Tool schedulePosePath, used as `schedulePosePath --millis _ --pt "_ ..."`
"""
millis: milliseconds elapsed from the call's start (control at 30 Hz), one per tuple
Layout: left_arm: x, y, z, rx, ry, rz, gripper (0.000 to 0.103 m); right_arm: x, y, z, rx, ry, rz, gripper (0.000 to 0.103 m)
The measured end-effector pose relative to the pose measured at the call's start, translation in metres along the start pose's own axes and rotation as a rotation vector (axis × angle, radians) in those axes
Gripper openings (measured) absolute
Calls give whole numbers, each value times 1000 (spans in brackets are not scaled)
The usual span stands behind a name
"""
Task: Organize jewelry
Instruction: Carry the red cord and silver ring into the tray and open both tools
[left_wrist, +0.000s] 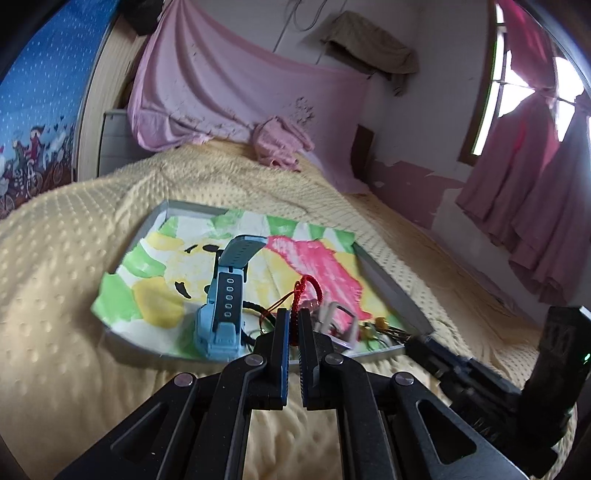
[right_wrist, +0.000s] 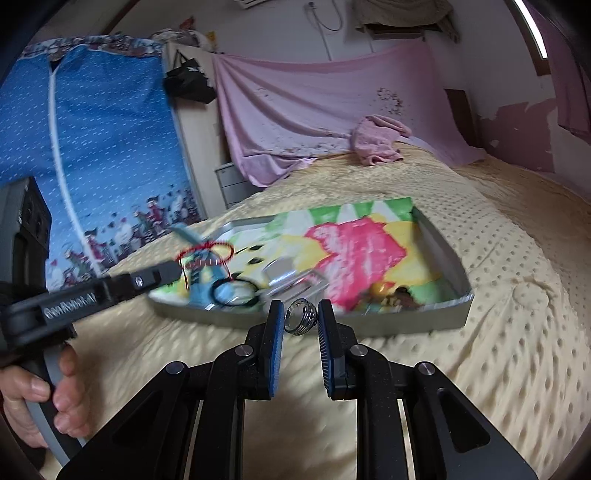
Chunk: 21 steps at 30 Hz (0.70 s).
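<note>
A grey metal tray (left_wrist: 391, 286) lined with bright painted paper lies on the yellow bedspread; it also shows in the right wrist view (right_wrist: 448, 258). My left gripper (left_wrist: 293, 321) is shut on a red cord bracelet (left_wrist: 308, 286), held just above the tray's near edge; the bracelet shows as a red loop in the right wrist view (right_wrist: 207, 254). A light blue watch (left_wrist: 223, 295) stands in the tray beside it. My right gripper (right_wrist: 300, 317) is shut on a silver ring (right_wrist: 301, 317), in front of the tray. Small beaded pieces (left_wrist: 380, 326) lie at the tray's near right corner.
A black hair tie (right_wrist: 234, 293) and a clear plastic piece (right_wrist: 291, 277) lie in the tray. A crumpled pink cloth (left_wrist: 279, 142) sits far back on the bed. A blue patterned curtain (right_wrist: 92, 155) hangs left, pink curtains (left_wrist: 535, 184) right.
</note>
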<state>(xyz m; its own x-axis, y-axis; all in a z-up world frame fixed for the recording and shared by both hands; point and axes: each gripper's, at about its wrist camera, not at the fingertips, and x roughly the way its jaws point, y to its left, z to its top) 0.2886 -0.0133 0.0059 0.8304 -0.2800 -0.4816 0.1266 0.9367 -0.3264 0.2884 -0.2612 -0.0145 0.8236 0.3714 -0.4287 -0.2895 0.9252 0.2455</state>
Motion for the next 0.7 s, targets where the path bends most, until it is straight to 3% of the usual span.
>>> schedulePosePath --millis 167,367,700 --pt "26 -1 -2 10 57 34 5 28 -10 17 16 16 -32 17" --pt "40 6 -5 -14 97 38 5 57 -12 10 26 101 -55 17" --pt "45 9 -5 -19 119 49 5 64 -7 2 6 116 -73 17"
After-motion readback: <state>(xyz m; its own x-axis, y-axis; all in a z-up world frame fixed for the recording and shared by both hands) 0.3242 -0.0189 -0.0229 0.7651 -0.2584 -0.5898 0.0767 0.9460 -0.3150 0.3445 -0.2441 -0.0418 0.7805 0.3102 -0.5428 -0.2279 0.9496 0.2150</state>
